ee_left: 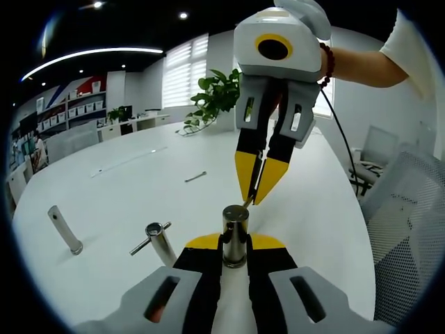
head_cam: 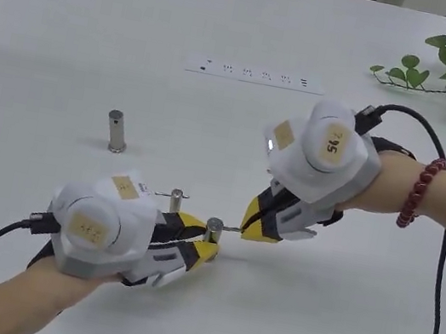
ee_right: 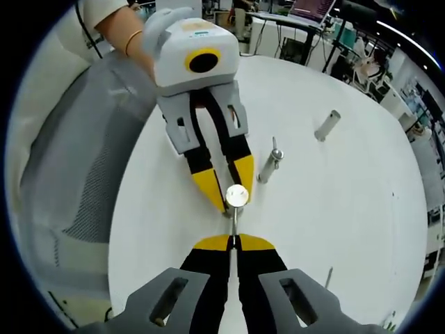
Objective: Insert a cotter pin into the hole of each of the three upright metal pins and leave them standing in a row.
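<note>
On pin [head_cam: 214, 228], left gripper [head_cam: 202, 240] level, right gripper [head_cam: 249, 224] angling cotter pin [ee_right: 235, 224]

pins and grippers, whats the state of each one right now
left gripper: shut on near pin
near pin: upright, clamped
right gripper: shut on held cotter pin
held cotter pin: tip at near pin's top, entry unclear
middle pin: upright, fitted cotter pin through it
far pin: upright, bare
spare cotter pin: lying flat, loose
</note>
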A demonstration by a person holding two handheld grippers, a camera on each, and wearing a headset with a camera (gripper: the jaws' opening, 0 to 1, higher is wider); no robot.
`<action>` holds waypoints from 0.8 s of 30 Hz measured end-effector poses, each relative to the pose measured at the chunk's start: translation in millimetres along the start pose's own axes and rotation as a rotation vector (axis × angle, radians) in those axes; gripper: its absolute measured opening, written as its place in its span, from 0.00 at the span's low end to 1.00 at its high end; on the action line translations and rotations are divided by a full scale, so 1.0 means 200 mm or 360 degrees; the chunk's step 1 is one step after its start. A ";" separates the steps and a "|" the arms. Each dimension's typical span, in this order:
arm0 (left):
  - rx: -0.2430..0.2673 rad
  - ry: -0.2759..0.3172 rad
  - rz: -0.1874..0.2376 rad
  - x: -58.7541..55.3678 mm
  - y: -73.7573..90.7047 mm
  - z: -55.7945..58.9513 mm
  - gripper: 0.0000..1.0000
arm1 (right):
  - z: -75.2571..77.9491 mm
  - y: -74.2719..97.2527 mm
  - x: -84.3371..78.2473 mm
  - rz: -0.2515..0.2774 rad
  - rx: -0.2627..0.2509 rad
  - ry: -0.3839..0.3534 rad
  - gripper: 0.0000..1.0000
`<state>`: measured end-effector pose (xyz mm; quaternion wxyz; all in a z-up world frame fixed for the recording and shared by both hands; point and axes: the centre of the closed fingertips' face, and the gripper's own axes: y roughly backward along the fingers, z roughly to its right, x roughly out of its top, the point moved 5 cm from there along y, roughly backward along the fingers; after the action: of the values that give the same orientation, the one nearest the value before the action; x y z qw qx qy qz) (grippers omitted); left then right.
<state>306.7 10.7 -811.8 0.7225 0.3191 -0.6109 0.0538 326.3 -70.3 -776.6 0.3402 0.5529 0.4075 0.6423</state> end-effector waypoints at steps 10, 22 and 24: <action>0.0004 0.0016 -0.0010 -0.02 0.00 0.00 0.11 | 0.01 -0.01 0.02 0.0017 0.0008 0.0011 0.04; 0.0002 0.0011 0.0003 -0.02 0.00 0.00 0.11 | 0.01 -0.03 0.06 0.0047 0.0012 -0.0003 0.04; 0.0003 0.0012 0.0008 -0.02 -0.01 -0.01 0.11 | 0.01 -0.03 0.07 0.0054 0.0014 -0.0006 0.04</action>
<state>306.9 12.0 -816.8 0.7244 0.3181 -0.6088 0.0574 327.0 -55.4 -776.8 0.3275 0.5625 0.4003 0.6451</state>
